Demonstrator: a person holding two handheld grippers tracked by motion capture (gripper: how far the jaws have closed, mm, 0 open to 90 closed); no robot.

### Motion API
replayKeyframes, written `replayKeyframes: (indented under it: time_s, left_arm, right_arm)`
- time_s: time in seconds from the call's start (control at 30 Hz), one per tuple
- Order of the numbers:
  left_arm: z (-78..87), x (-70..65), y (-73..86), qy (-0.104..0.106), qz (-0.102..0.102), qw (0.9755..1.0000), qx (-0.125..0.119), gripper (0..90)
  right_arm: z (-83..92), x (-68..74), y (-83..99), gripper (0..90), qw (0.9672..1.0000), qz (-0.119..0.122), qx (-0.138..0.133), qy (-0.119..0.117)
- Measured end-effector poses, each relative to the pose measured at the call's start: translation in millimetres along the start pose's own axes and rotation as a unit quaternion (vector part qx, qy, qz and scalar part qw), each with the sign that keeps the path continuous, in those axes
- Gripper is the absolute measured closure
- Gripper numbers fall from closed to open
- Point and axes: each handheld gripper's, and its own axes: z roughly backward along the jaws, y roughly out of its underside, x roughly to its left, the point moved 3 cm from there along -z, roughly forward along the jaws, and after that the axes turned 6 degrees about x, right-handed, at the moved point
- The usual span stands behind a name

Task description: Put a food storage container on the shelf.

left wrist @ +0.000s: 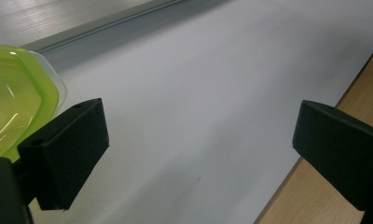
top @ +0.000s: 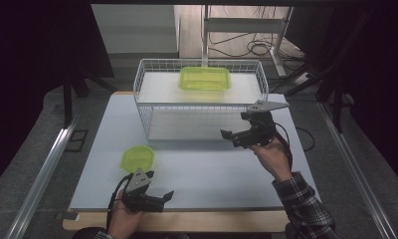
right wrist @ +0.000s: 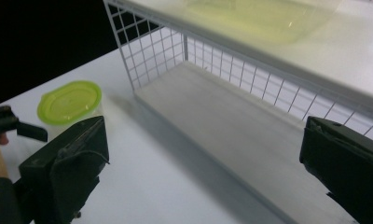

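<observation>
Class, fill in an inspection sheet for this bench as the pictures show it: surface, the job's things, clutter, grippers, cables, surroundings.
Surface: white table top, wooden edge along the near side.
Job's things: white wire rack at the far side; a rectangular green container on its upper shelf; a small tub with a green lid on the table, left of centre.
Clutter: nothing seen.
Grippers: left gripper near the front edge, jaws open, holding nothing; right gripper in front of the rack's lower shelf, jaws open, holding nothing.
Cables: one trails from each gripper; more lie on the floor behind the table.
Surroundings: dark curtains, metal floor rails, a frame stand behind the rack.
</observation>
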Motion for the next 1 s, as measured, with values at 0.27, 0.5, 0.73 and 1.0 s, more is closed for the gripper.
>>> replayKeyframes:
  time_s: [0.27, 0.5, 0.73, 1.0]
  left_arm:
    - [0.1, 0.2, 0.1, -0.003, -0.001, 1.0000, 0.004, 3.2]
    - [-0.8, 0.3, 1.1, -0.007, -0.007, 0.9999, 0.001, 3.1]
    - [-1.4, 0.4, 1.5, -0.005, -0.008, 0.9999, -0.008, 3.0]
    - [-1.3, 0.7, 2.1, -0.007, -0.011, 0.9999, -0.011, 2.8]
  right_arm:
    - [3.5, 4.0, 26.0, 1.4, 1.0000, -0.005, -0.001, 0.001]
    - [7.1, 5.9, 49.6, 1.4, 0.9998, -0.014, -0.001, 0.010]
    - [8.2, 10.9, 71.8, 0.0, 0.9997, -0.022, 0.002, 0.011]
    - [8.1, 14.8, 94.7, 0.0, 0.9994, -0.031, 0.007, 0.013]
